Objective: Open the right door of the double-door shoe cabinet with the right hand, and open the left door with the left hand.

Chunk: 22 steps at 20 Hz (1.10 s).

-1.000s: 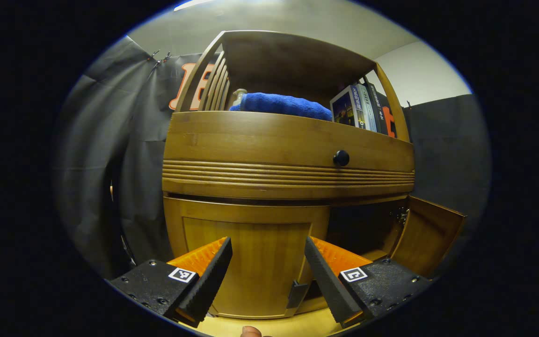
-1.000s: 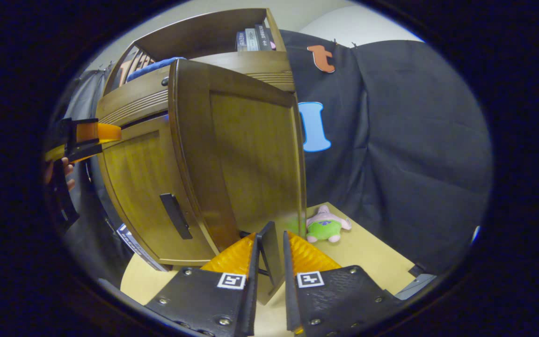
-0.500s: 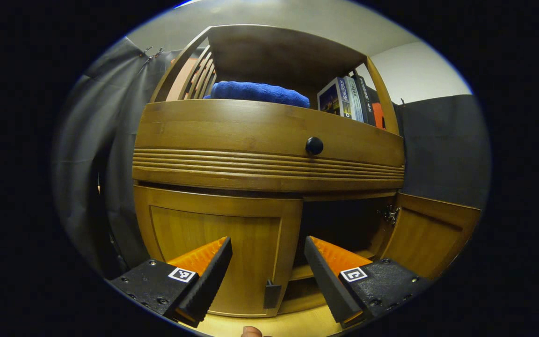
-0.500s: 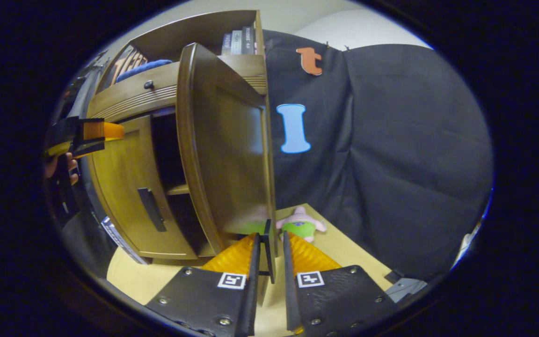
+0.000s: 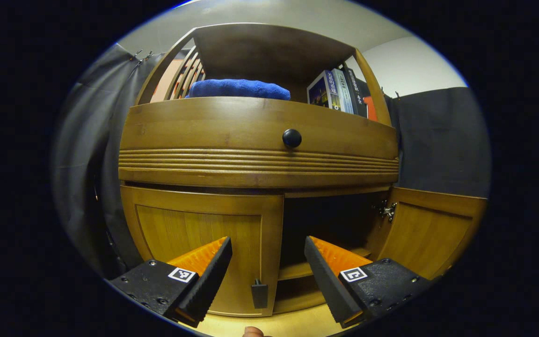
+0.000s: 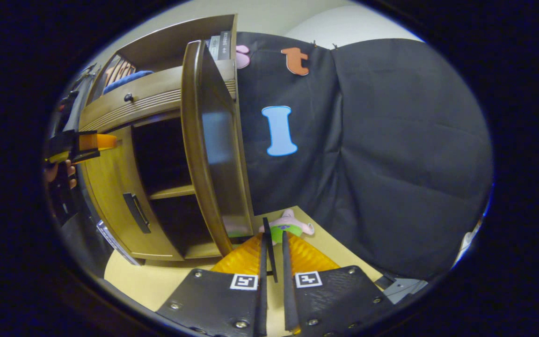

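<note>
The wooden shoe cabinet (image 5: 255, 126) stands before me. Its left door (image 5: 204, 243) is closed, and its dark handle (image 5: 259, 294) sits low between the fingers of my left gripper (image 5: 268, 276), which is open and a short way off. The right door (image 6: 213, 145) is swung wide, seen nearly edge-on in the right gripper view. My right gripper (image 6: 273, 276) is shut on that door's thin dark handle (image 6: 267, 243). Farther left in that view are the left door (image 6: 110, 187), its handle (image 6: 134, 213) and the left gripper (image 6: 80, 145) with a hand (image 6: 56, 171).
A drawer with a round black knob (image 5: 292, 138) runs above the doors. A blue towel (image 5: 239, 88) and books (image 5: 332, 89) sit on top. Inside is a shelf (image 6: 171, 192). A pink and green plush toy (image 6: 288, 227) lies on the pale floor (image 6: 157, 281) behind the open door.
The right door has swung farther open with my right gripper on its handle. My left gripper has shifted so that the left door's handle now lies between its open fingers.
</note>
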Tool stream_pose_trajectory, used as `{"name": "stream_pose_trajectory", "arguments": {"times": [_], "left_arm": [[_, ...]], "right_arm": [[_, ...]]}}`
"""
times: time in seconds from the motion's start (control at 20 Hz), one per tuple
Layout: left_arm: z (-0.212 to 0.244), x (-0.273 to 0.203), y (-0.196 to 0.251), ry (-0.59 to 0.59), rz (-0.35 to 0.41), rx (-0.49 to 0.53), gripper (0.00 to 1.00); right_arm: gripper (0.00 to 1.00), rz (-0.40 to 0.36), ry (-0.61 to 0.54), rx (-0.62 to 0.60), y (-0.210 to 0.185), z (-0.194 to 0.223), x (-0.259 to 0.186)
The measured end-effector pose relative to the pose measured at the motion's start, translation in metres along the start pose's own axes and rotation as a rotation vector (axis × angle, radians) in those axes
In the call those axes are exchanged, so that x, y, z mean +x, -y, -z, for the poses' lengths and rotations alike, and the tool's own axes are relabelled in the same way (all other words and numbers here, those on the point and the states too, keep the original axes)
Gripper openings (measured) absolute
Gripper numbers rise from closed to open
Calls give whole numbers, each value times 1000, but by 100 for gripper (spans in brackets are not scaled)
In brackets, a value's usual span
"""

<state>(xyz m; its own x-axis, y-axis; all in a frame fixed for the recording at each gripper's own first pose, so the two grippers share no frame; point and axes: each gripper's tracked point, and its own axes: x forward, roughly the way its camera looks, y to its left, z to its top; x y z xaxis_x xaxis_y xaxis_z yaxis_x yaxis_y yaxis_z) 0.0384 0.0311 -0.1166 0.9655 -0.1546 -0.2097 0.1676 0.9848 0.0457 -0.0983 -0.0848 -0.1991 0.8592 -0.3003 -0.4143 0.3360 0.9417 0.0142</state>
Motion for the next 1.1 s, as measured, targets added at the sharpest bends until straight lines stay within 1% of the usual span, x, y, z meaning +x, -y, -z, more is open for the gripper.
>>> {"name": "stream_pose_trajectory", "arguments": {"times": [0.1, 0.25, 0.3, 0.35, 0.4, 0.45, 0.55, 0.65, 0.75, 0.8, 0.9, 1.05, 1.1], "left_arm": [[6, 3, -1, -15, -8, 3, 96], [13, 9, 2, -27, -10, 9, 96], [14, 11, 4, -30, -9, 10, 94], [16, 14, 7, -32, -7, 10, 94], [17, 16, 11, -34, -3, 10, 96], [19, 18, 14, -39, 1, 13, 96], [24, 22, 19, -48, 5, 19, 97], [30, 25, 21, -52, 4, 19, 96], [38, 28, 21, -66, -6, 21, 94], [42, 30, 20, -73, -13, 22, 96], [51, 32, 18, -84, -26, 20, 97], [68, 33, 16, -102, -51, 20, 96], [71, 33, 17, -96, -57, 17, 94]], "right_arm": [[15, 19, 22, 0, 12, -10, -3], [15, 72, 45, 6, 35, -22, -2], [15, 90, 54, 6, 42, -24, -3], [15, 98, 60, 11, 48, -28, -4], [15, 87, 66, 24, 47, -32, -6], [15, 84, 73, 34, 46, -38, -7], [15, 98, 100, 16, 49, -51, -8], [15, 110, 144, -5, 47, -74, -15], [15, 117, 186, -22, 46, -98, -24], [15, 121, 202, -30, 46, -107, -28], [15, 128, 232, -40, 50, -127, -39], [15, 125, 271, -42, 55, -151, -54], [15, 121, 282, -39, 57, -156, -59]]}}
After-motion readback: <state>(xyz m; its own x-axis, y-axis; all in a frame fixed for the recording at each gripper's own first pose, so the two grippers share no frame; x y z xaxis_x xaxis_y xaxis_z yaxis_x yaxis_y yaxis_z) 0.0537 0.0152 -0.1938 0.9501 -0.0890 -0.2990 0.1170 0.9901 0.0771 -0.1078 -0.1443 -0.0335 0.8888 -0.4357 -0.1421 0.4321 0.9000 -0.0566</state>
